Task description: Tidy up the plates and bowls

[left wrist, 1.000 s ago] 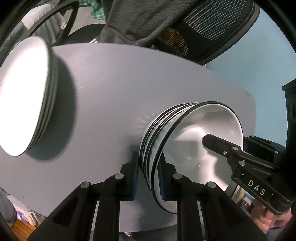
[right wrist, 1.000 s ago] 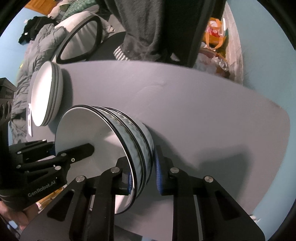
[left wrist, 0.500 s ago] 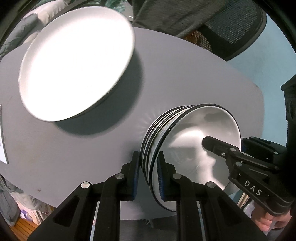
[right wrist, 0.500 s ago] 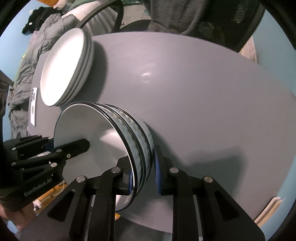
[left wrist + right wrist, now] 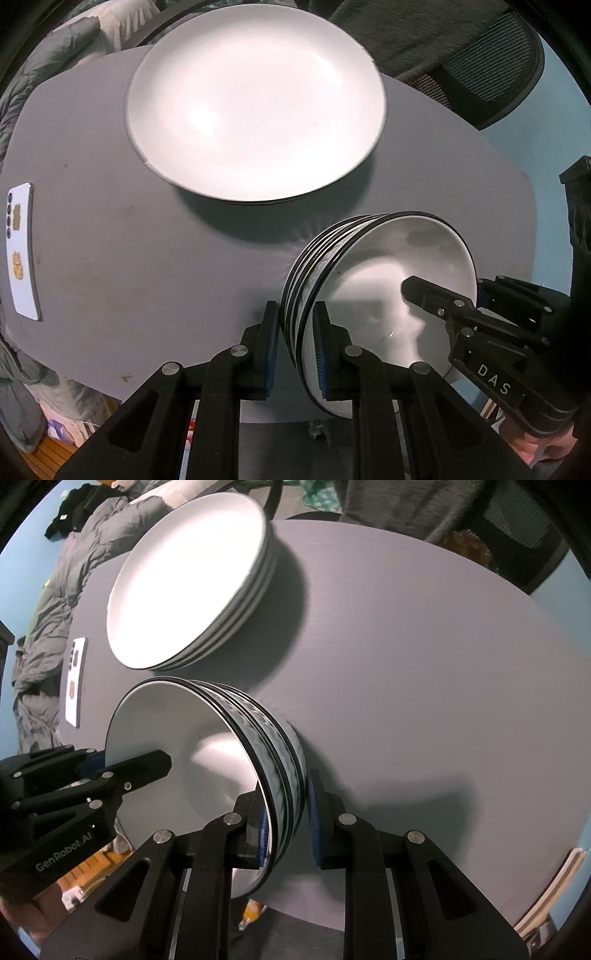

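The grey table [image 5: 110, 240] fills most of both views. On it, toward 12 o'clock in the left wrist view, stands the stack of white plates [image 5: 255, 99]; the right wrist view shows the same stack [image 5: 188, 576] at about 11 o'clock, with several rims one above the other.

The stack of nested bowls [image 5: 376, 302] has black rims and a white inside. It is held between both grippers, at about 4 o'clock in the left wrist view and close below the plates in the right wrist view [image 5: 207, 753]. Whether it touches the table I cannot tell.

The left gripper [image 5: 293, 354] is closed on the rims of the bowls at one side, with one blue pad inside the top bowl and the other outside. The right gripper [image 5: 286, 827] is clamped on the opposite side in the same way.

A phone [image 5: 22, 254] lies face down at the table edge, at 9 o'clock in the left wrist view, well apart from the plates.
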Motion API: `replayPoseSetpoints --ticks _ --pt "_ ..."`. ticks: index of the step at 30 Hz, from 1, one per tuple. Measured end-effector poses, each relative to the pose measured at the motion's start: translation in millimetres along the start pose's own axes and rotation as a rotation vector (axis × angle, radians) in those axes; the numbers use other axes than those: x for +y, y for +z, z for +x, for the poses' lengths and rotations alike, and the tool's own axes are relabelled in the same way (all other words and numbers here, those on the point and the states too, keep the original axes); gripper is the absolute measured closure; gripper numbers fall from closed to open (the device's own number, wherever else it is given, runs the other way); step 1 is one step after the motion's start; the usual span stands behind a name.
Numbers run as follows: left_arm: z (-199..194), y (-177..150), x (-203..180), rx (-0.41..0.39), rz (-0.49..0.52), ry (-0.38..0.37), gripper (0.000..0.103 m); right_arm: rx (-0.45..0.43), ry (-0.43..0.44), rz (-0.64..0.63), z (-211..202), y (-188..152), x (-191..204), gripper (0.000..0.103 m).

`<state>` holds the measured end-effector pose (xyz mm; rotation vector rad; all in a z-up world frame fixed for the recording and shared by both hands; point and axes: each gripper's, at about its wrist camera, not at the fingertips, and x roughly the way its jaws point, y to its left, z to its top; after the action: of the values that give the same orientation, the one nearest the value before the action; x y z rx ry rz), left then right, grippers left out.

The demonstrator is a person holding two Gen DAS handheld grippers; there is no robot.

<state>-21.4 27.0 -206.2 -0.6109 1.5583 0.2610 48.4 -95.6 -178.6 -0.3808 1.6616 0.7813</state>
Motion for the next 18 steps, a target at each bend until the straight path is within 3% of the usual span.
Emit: replayPoseSetpoints --ticks 8,18 --pt "-4 -1 26 0.005 0.019 0.006 0.086 -0.005 -0.003 0.002 9 1 34 0.084" --pt "9 10 9 0.016 0.113 -0.004 0.086 -0.024 0.006 0.071 11 0 41 0.084"
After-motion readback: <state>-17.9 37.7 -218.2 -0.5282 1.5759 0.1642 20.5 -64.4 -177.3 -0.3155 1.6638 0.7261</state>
